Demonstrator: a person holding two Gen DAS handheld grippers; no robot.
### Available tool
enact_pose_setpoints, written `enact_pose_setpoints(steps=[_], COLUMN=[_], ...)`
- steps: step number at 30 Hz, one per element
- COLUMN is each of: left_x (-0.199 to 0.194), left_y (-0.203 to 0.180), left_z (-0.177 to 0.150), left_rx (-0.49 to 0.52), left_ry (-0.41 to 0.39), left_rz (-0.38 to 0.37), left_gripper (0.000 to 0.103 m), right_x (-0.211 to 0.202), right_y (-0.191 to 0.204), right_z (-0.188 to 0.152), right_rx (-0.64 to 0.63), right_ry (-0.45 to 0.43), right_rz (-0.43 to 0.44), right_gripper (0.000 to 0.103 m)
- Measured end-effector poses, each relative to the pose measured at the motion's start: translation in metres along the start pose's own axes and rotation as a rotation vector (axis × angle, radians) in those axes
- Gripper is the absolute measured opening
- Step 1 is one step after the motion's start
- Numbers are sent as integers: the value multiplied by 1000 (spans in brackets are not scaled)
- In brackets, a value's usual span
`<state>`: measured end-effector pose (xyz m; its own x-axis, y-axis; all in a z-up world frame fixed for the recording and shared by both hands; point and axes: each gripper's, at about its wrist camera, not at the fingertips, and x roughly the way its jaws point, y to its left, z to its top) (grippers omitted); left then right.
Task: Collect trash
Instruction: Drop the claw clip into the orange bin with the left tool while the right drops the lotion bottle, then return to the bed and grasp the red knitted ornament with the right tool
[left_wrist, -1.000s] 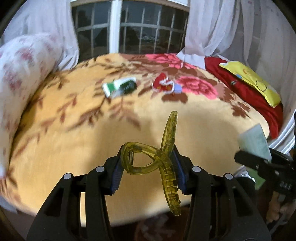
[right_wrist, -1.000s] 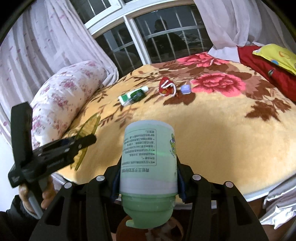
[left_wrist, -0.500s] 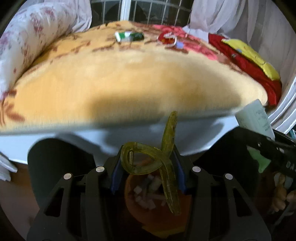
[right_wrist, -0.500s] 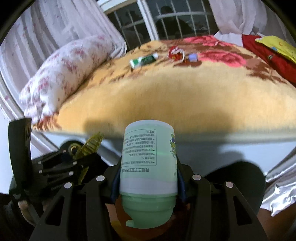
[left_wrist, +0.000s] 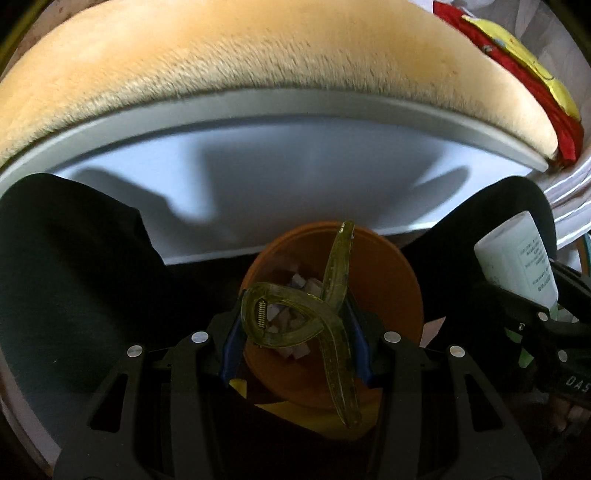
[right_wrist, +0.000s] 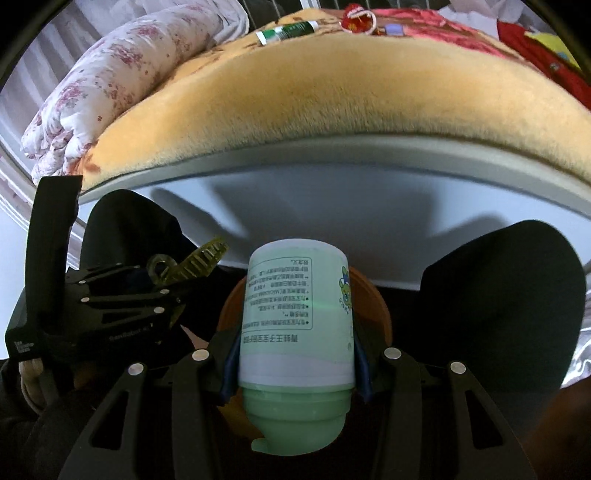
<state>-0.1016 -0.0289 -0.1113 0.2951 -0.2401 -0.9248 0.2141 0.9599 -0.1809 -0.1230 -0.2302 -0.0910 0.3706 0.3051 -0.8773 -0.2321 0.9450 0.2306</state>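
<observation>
- Left gripper (left_wrist: 295, 328) angled steeply down, over the orange bin (left_wrist: 384, 280). Fingers (left_wrist: 229, 343) pinch a hair claw clip (left_wrist: 317, 314) across its looped handle end.
- Clip: translucent olive-yellow plastic, small metal coil spring in the loop, two long curved toothed arms crossing, one sticking up, one down past the fingers.
- Right gripper (right_wrist: 295, 354) also tilted down, above the same bin (right_wrist: 373, 299). Its fingers (right_wrist: 229, 365) clamp a lotion bottle (right_wrist: 295, 317) on both sides, cap end toward the camera.
- Bottle: smooth pale-green cylinder, white lower band, printed text panel, cartoon graphic on one side, rounded green flip cap with a small tab.
- Bin: round, smooth orange plastic, on the floor at the foot of the bed between two dark trouser legs (left_wrist: 70, 280). Holds pale chunky scraps, probably crumpled paper; view is too dim to be sure.
- Bed: plush orange blanket (right_wrist: 332, 96) with short fuzzy pile and a flower pattern at the far end, over a flat grey-white bed frame (right_wrist: 332, 155).
- Still on the blanket, far end: green-and-white tube (right_wrist: 286, 31), small red item (right_wrist: 356, 20). Rolled floral quilt (right_wrist: 110, 81) at left.
</observation>
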Motion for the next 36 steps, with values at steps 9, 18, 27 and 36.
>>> enact_pose_setpoints(steps=[9, 18, 27, 36], left_x=[17, 26, 16, -25], left_y=[-1, -12, -7, -9], left_z=[5, 8, 6, 14], left_rx=[-5, 28, 15, 48], left_ry=[50, 80, 57, -50], left_rz=[10, 56, 56, 30], left_gripper=[47, 62, 62, 67], right_x=[21, 25, 12, -25], right_y=[-5, -11, -18, -18], right_z=[4, 4, 0, 6], right_rx=[20, 55, 87, 61], right_ry=[69, 79, 24, -69], right_rz=[19, 15, 10, 71], right_gripper=[48, 58, 62, 75])
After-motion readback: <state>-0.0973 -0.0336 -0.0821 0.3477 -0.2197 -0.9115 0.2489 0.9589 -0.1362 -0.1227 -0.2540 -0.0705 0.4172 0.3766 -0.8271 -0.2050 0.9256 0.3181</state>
